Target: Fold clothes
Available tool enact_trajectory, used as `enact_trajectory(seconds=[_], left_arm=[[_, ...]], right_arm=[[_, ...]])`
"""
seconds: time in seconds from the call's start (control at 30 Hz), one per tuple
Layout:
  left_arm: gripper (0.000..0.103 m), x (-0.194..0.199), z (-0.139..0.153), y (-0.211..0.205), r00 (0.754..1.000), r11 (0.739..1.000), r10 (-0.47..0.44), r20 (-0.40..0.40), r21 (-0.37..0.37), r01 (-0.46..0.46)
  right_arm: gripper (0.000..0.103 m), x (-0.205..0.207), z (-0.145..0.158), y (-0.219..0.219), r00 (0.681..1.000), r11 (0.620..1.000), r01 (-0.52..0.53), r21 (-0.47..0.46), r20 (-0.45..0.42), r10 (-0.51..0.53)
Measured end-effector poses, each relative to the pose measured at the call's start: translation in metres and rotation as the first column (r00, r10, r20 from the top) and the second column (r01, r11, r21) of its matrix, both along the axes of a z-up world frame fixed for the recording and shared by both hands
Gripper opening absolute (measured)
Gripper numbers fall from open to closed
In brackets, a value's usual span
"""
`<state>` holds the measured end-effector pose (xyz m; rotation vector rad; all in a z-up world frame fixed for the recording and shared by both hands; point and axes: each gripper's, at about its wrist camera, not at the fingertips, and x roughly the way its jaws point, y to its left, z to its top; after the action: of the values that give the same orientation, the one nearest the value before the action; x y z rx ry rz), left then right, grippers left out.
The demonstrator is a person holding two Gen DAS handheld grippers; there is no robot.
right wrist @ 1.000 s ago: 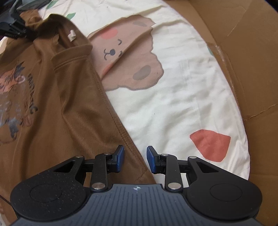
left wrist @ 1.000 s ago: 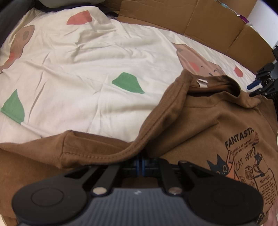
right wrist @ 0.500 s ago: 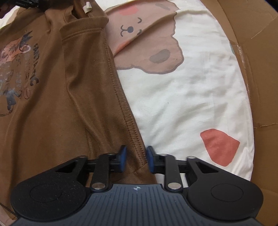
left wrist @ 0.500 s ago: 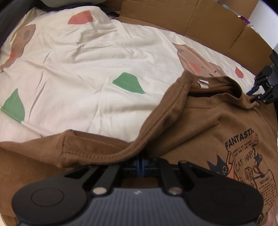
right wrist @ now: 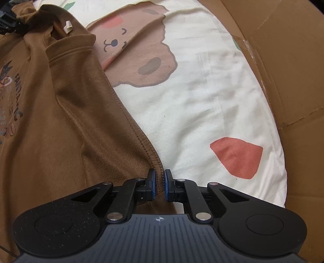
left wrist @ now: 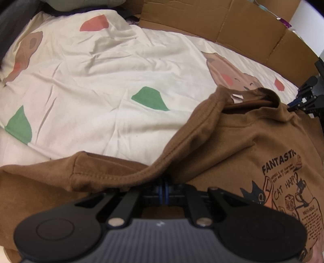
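A brown T-shirt (left wrist: 232, 145) with a black cat print lies face up on a cream bedsheet (left wrist: 101, 81). My left gripper (left wrist: 163, 187) is shut on the shirt's shoulder seam, and the cloth drapes over its fingertips and hides them. In the right wrist view the same T-shirt (right wrist: 66, 121) fills the left half. My right gripper (right wrist: 160, 185) has its blue pads pressed on the stitched edge of the shirt's other shoulder. The right gripper also shows at the far right of the left wrist view, by the collar (left wrist: 261, 97).
Brown cardboard walls (left wrist: 243, 28) stand behind the bed and along its right side (right wrist: 293, 70). The sheet (right wrist: 202, 91) carries bear, green and red shapes. A grey-green pillow (left wrist: 81, 3) lies at the far end.
My right gripper moved forward onto the shirt's shoulder edge and went from open to shut on it. The left gripper kept its grip and barely moved.
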<state>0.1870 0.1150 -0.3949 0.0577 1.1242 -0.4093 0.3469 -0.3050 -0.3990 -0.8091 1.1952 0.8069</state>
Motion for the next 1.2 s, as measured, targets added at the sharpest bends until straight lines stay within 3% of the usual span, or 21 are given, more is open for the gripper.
enact_trajectory(seconds=[0.33,0.53,0.77,0.9,1.0,1.1,1.2], left_arm=[[0.006,-0.014,0.033,0.005,0.998,0.998,-0.048,0.040,0.030,0.046],[0.006,-0.012,0.066,0.013,0.985,0.985,-0.142,0.101,0.110,0.131],[0.012,0.009,0.092,0.019,0.942,0.924,-0.309,0.131,0.277,0.264],[0.027,0.025,0.089,0.024,0.910,0.879,-0.397,0.119,0.334,0.340],[0.035,0.034,0.083,0.027,0.883,0.843,-0.461,0.086,0.351,0.407],[0.042,0.045,0.073,0.032,0.860,0.820,-0.509,0.033,0.322,0.473],[0.043,0.058,0.061,0.036,0.859,0.822,-0.511,-0.014,0.284,0.493]], right_arm=[[0.008,-0.011,-0.003,-0.001,0.999,1.000,0.008,0.016,0.038,-0.009],[0.008,-0.014,-0.002,-0.003,0.999,1.000,0.012,0.023,0.045,-0.013],[0.008,-0.017,0.000,-0.003,0.999,1.000,0.011,0.024,0.041,-0.012],[0.008,-0.019,0.000,-0.003,0.999,1.000,0.014,0.027,0.043,-0.015],[0.008,-0.014,-0.002,-0.002,0.999,1.000,0.011,0.026,0.041,-0.012],[0.009,-0.012,-0.004,0.000,0.999,1.000,0.006,0.022,0.039,-0.007],[0.009,-0.011,-0.003,-0.001,0.999,1.000,0.006,0.025,0.035,-0.007]])
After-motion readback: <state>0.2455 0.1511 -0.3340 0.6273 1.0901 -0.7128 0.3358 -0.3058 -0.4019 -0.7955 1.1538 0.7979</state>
